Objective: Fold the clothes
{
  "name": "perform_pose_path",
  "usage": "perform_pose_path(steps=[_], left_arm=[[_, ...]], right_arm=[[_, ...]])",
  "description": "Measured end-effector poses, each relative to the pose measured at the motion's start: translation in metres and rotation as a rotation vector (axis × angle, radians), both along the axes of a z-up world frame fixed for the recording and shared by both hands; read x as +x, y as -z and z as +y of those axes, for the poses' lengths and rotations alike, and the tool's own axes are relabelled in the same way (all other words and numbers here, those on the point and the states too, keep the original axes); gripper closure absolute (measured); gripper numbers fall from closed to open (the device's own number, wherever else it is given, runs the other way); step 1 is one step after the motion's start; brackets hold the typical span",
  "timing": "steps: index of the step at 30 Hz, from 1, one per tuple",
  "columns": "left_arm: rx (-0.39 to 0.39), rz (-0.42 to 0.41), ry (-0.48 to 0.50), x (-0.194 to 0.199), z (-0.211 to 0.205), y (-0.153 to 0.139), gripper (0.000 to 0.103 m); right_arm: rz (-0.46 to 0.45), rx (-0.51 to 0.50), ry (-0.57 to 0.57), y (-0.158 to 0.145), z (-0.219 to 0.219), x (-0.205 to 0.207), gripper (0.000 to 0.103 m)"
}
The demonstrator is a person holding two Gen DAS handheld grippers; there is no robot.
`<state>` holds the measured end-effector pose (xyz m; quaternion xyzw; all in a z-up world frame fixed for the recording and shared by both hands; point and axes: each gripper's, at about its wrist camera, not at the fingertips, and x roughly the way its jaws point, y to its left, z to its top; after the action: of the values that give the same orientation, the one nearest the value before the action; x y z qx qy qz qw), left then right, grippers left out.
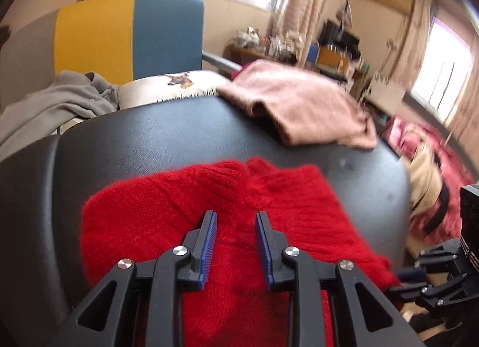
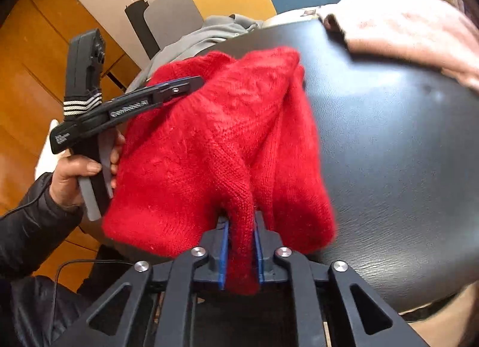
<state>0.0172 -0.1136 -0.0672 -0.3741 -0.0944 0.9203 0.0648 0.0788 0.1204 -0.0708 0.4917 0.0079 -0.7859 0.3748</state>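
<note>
Your sweater [image 1: 167, 221] sits at the table's [image 1: 179, 137] near edge; folded towel [image 1: 299, 107] behind it, far-right; chair [image 1: 128, 32] beyond.

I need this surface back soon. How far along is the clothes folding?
Done, apparently: a pink garment lies folded at the far edge of the black surface. In hand: the red sweater, bunched, with the right gripper shut on a fold of it and the left gripper open above it. Left: finishing the sweater, and seemingly the rumpled grey garment beyond the surface.
</note>
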Motion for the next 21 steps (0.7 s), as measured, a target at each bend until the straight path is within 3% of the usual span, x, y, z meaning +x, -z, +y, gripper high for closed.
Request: perform_pose_path(steps=[2, 3, 6, 8, 11, 13, 15, 17, 21], left_arm=[[0.029, 0.022, -0.025, 0.009, -0.01, -0.009, 0.077], [0.033, 0.035, -0.032, 0.014, -0.015, -0.013, 0.077], [0.034, 0.068, -0.058, 0.029, -0.029, -0.022, 0.077], [0.03, 0.088, -0.076, 0.038, -0.039, -0.028, 0.077], [0.021, 0.1, -0.075, 0.044, -0.048, -0.031, 0.077], [0.0, 0.065, -0.054, 0.036, -0.045, -0.024, 0.077], [-0.035, -0.002, -0.023, 0.017, -0.036, -0.011, 0.076], [-0.088, -0.068, -0.037, -0.006, -0.03, 0.007, 0.074], [-0.028, -0.088, -0.072, -0.023, -0.035, 0.011, 0.074]], right_arm=[[0.128, 0.04, 0.005, -0.023, -0.005, 0.01, 0.062], [0.181, 0.027, -0.013, -0.035, -0.009, 0.017, 0.059], [0.312, -0.002, -0.086, -0.065, -0.027, 0.034, 0.056], [0.357, 0.029, -0.159, -0.065, -0.054, 0.041, 0.055], [0.36, 0.119, -0.216, -0.044, -0.063, 0.038, 0.055], [0.306, 0.188, -0.213, -0.017, -0.066, 0.029, 0.055], [0.213, 0.166, -0.194, 0.005, -0.058, 0.02, 0.05], [0.194, 0.118, -0.186, 0.013, -0.048, 0.022, 0.05], [0.18, 0.064, -0.161, 0.02, -0.039, 0.025, 0.05]])
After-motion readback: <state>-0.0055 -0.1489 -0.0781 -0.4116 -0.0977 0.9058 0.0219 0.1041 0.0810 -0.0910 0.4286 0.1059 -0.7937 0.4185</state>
